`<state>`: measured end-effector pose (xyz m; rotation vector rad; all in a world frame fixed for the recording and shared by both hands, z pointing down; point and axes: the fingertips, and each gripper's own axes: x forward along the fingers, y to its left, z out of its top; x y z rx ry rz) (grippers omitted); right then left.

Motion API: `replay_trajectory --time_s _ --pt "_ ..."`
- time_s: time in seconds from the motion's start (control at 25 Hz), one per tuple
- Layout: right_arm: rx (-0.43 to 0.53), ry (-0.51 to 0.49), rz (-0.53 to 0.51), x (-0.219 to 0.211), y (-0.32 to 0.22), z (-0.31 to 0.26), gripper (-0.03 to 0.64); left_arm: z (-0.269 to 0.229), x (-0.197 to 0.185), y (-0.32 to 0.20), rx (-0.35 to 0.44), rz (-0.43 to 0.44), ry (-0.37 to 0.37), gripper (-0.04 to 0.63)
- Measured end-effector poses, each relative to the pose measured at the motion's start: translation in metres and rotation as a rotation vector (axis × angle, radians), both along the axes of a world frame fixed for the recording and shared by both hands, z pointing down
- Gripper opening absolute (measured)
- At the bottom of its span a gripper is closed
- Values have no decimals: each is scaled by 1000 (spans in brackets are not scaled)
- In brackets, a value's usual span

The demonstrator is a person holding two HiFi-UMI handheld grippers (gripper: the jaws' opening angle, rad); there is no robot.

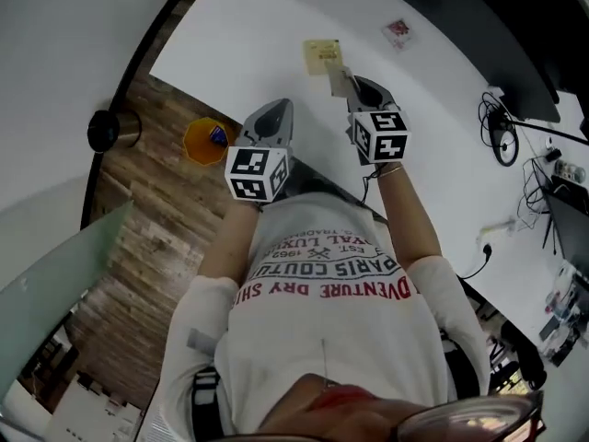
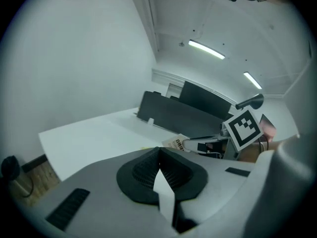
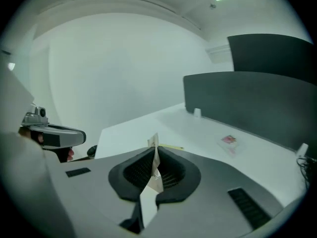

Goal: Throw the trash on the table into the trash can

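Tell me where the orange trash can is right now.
In the head view, the orange trash can sits on the wooden floor at left, just off the white table's edge and beside the left tool.

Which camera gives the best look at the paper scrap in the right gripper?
The right gripper view: the paper scrap sits close up, pinched between the shut jaws of the right gripper. The head view shows only its end poking past the jaws; the left gripper view catches a printed corner.
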<state>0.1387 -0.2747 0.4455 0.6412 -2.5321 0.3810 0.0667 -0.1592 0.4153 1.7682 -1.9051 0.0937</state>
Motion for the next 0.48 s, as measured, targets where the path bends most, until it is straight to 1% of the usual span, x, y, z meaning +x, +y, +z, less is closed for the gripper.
replay_trajectory --time_s 0.12,0.24,0.36,0.48 --pt "-16 -4 -159 -83 54 -5 31 -7 -64 58 8 -148 -7 23" --pt "-30 5 -295 -158 116 -2 31 -1 -124 124 -5 -286 6 23" --pt "-47 21 -402 -222 185 11 31 14 -179 194 -26 -395 29 23" --pt "-80 61 -523 -275 256 39 31 36 -220 265 -56 -514 66 23"
